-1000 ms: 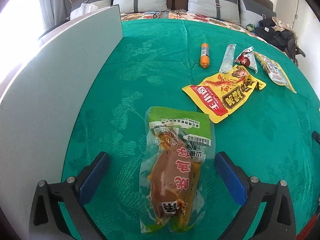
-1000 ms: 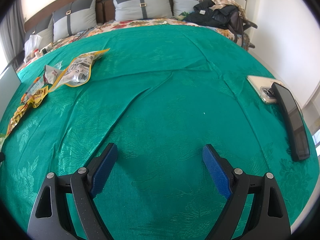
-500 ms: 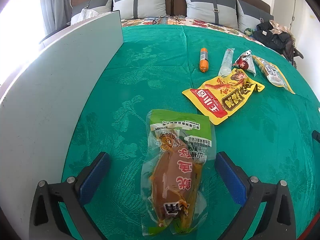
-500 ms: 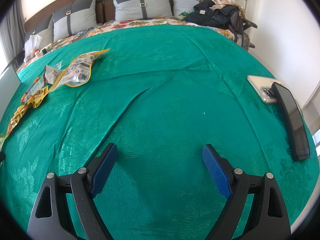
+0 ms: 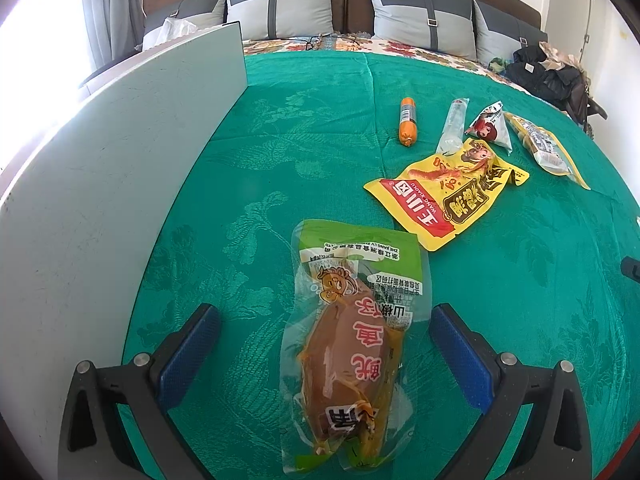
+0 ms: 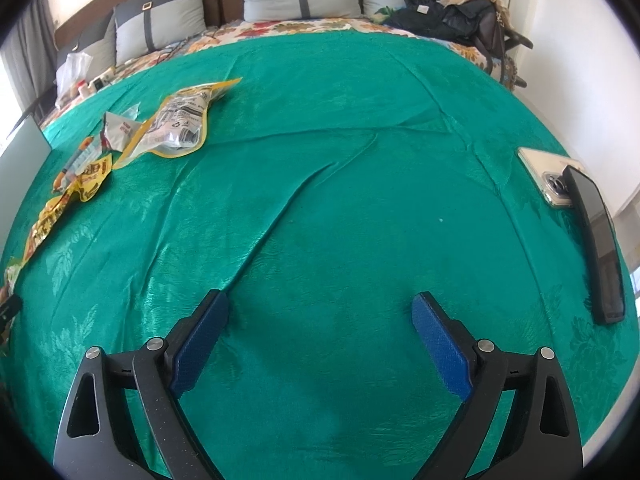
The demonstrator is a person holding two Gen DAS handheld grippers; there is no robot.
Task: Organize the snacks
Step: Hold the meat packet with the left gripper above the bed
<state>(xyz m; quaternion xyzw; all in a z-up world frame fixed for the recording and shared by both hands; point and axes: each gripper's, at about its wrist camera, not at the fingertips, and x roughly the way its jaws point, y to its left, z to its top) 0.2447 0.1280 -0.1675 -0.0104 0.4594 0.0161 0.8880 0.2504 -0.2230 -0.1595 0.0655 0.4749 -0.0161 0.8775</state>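
We hold the left gripper with its jaws spread wide on either side of the green-topped squid snack pack, whose sides clear both blue pads. The right gripper is opening its jaws over bare green bedspread, nothing between them. To our left a grey board stands on edge; ahead lie a yellow pouch, an orange sausage and smaller packets. Two phones rest near the bed's right edge. We see no container.

Green floral-patterned bedspread; yellow-red snack pouch; orange sausage.
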